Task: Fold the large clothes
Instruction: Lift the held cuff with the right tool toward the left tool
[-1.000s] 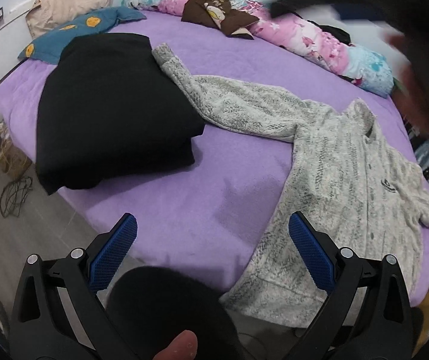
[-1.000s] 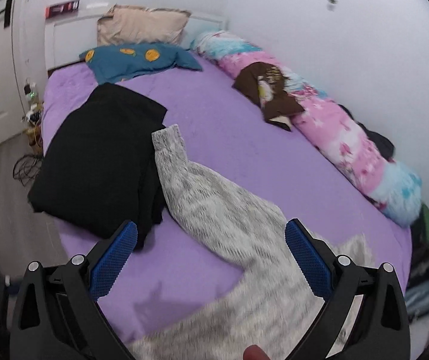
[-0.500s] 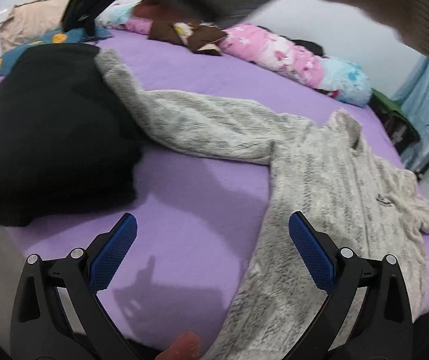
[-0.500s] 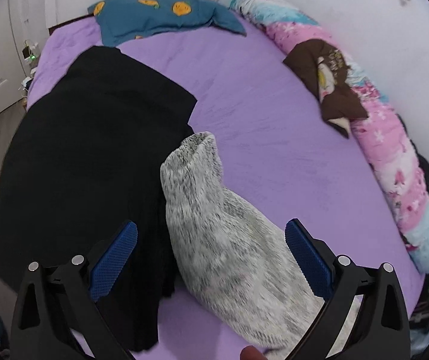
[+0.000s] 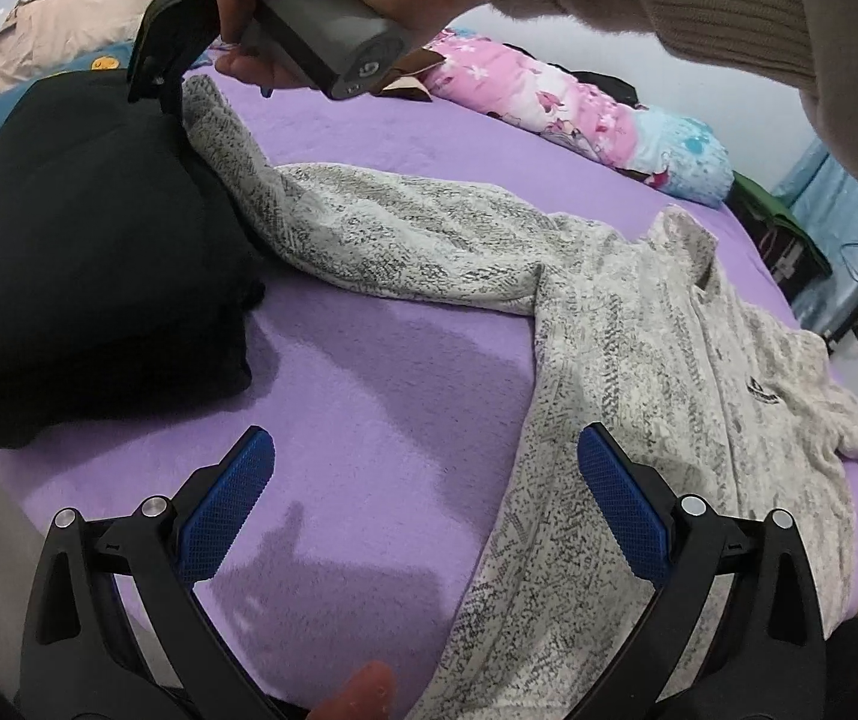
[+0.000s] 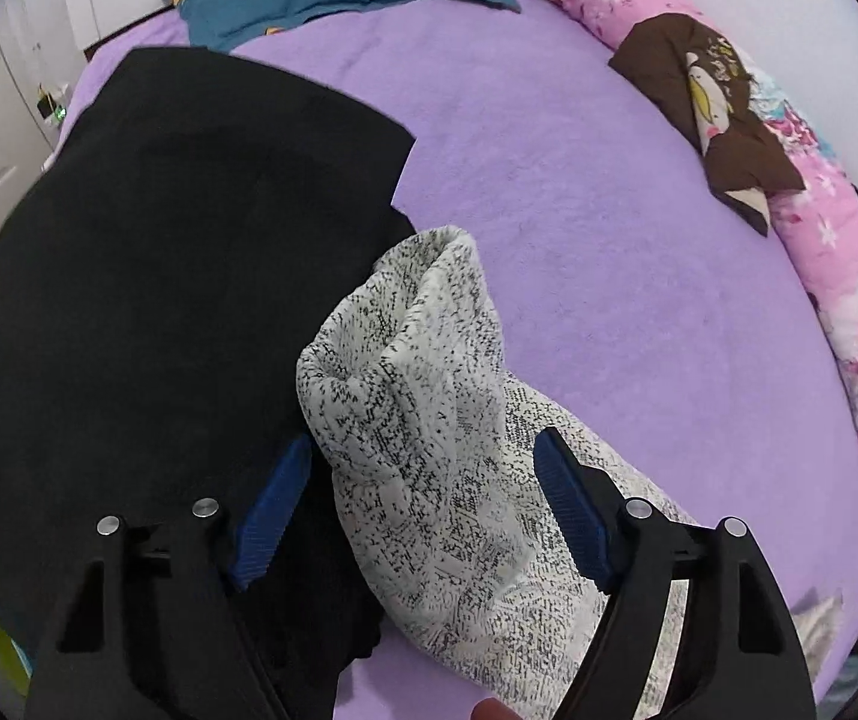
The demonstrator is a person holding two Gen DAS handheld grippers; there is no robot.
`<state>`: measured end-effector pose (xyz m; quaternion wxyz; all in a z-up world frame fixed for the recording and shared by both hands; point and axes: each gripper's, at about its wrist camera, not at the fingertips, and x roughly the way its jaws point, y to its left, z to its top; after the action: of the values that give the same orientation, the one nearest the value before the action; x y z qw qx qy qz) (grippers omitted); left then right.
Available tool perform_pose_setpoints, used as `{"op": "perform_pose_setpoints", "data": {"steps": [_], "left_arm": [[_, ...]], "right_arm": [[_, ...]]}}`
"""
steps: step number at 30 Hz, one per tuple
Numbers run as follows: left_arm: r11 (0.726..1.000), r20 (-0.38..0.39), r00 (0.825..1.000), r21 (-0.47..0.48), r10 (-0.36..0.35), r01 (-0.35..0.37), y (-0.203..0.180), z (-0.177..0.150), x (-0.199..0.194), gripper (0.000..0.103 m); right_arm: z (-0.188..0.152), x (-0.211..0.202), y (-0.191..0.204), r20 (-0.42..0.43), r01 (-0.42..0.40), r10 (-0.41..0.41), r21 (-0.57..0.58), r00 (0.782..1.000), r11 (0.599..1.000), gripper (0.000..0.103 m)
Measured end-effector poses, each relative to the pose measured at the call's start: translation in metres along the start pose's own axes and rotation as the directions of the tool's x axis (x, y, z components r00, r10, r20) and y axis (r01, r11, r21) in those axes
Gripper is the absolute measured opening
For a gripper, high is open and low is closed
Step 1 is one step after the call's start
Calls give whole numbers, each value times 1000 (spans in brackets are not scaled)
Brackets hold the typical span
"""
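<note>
The right gripper (image 6: pixel 423 504) had swept in from above the bed, and now its jaws sat wide around the cuff of the speckled grey fleece sweater (image 5: pixel 639 330), not yet clamped. The left gripper (image 5: pixel 426 516) hung open at lower frame over the purple bedspread (image 5: pixel 369 396). The sweater lay spread out at right, so the sleeve fold looked imminent.

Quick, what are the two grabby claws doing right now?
Left gripper: open, holding nothing, hovering over the purple bed.
Right gripper: open around the grey sweater sleeve, not yet pinching it.
</note>
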<state>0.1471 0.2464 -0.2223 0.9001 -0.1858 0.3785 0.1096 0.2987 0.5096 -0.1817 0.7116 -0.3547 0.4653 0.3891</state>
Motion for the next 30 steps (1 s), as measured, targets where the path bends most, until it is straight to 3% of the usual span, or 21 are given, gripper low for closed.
{"op": "perform_pose_setpoints", "data": {"steps": [3,6,9,17,21,26,30], "left_arm": [[1000,-3,1000,-8,-3,3,2,-1,1,97],[1000,-12,1000,-19,-5,5,6,0,3,97],[999,-15,1000,-33,-1,0,10,1,5,97],[999,-21,1000,-46,1,-2,12,-1,5,97],[995,-24,1000,-99,-17,15,21,2,5,97],[964,-54,984,-216,-167,152,37,4,-9,97],[955,-21,975,-205,-222,213,42,17,-38,97]], "right_arm": [[2,8,4,-2,19,-19,-16,1000,1000,66],[1,10,10,-7,11,-11,-50,1000,999,41],[-3,5,14,10,13,-12,-63,1000,998,29],[-25,-25,-16,73,-45,43,28,996,999,23],[-47,-53,-27,122,-74,68,43,990,996,23],[-88,-102,-48,210,-83,70,54,975,995,23],[-123,-140,-69,290,-104,76,83,954,991,23]]}}
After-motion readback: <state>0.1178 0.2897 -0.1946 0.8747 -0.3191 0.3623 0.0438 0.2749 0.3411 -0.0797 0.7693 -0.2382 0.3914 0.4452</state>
